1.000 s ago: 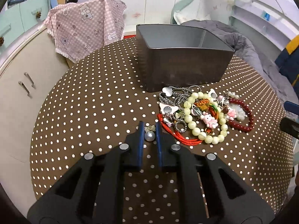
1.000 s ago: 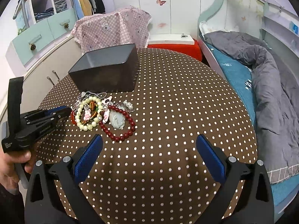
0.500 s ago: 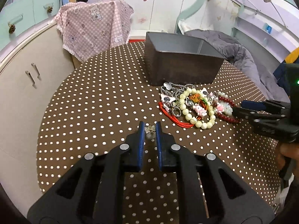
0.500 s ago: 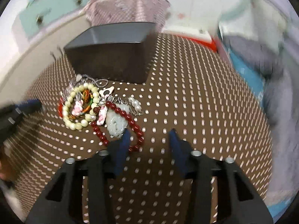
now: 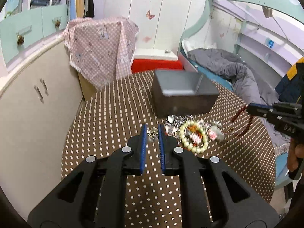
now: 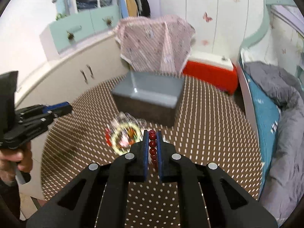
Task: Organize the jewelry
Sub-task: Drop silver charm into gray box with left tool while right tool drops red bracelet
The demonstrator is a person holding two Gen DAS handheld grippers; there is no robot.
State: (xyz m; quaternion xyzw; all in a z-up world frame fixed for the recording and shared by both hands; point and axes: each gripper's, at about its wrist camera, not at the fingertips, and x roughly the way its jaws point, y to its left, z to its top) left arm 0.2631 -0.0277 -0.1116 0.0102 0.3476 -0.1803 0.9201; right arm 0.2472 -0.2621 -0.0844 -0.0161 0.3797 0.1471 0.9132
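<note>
My left gripper (image 5: pixel 152 131) is shut on a small pearl pendant (image 5: pixel 152 134) with a silver bow top, held above the dotted table (image 5: pixel 114 117). The jaws of my right gripper (image 6: pixel 152 134) are closing, and the pads press on a red bead bracelet (image 6: pixel 152 146). In the left wrist view the red bead bracelet (image 5: pixel 240 116) dangles from the right gripper (image 5: pixel 254 108). The left gripper (image 6: pixel 63 108) shows at the left edge of the right wrist view. The blurred jewelry pile (image 5: pixel 191 135) (image 6: pixel 123 136) lies on the table before the empty grey box (image 5: pixel 182 95) (image 6: pixel 150 96).
Behind the table hangs a pink checked cloth (image 5: pixel 102 47), with a red and white box (image 6: pixel 210 70) beside it. Beige cabinets (image 5: pixel 32 98) run along the left. A bed with a grey duvet (image 6: pixel 281 117) lies to the right.
The right gripper went from wide open to shut on the red bracelet and lifted it off the pile. The left gripper rose from the table with the pearl pendant.
</note>
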